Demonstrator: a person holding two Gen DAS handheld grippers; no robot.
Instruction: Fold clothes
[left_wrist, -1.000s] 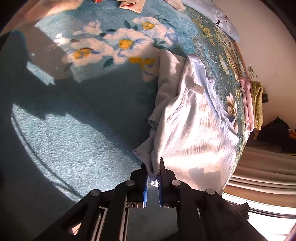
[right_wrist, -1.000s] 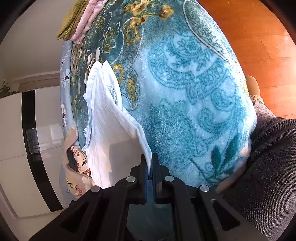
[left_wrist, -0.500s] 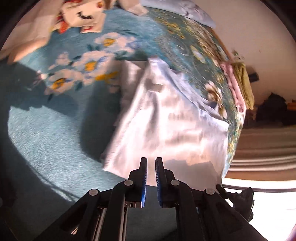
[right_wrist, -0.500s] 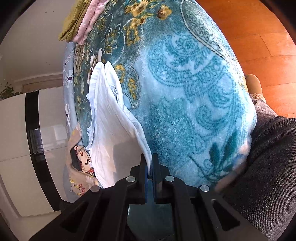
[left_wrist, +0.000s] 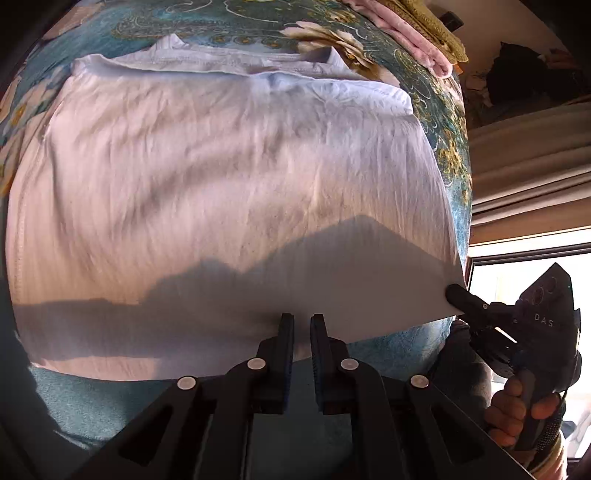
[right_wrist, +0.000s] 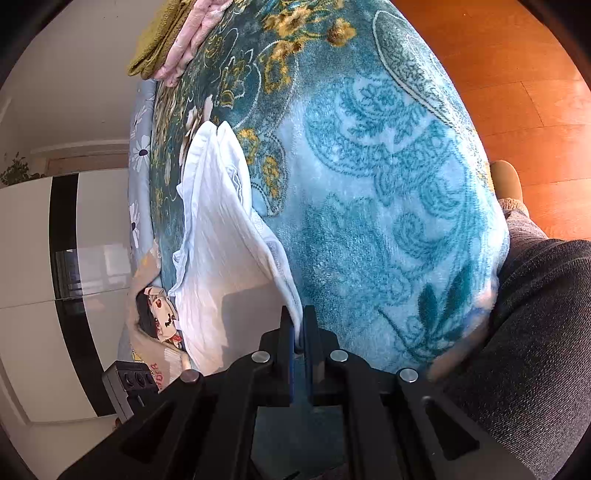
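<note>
the white garment (left_wrist: 229, 192) lies spread flat on the teal floral blanket (right_wrist: 388, 192), one layer folded over another. the right gripper (right_wrist: 299, 325) is clamped on its near corner — fabric pinched between the fingers. the left gripper (left_wrist: 302, 325) sits at the near hem, fingers slightly apart, gripping nothing. folded pink and olive clothes (left_wrist: 424, 33) rest at the blanket's far edge.
</note>
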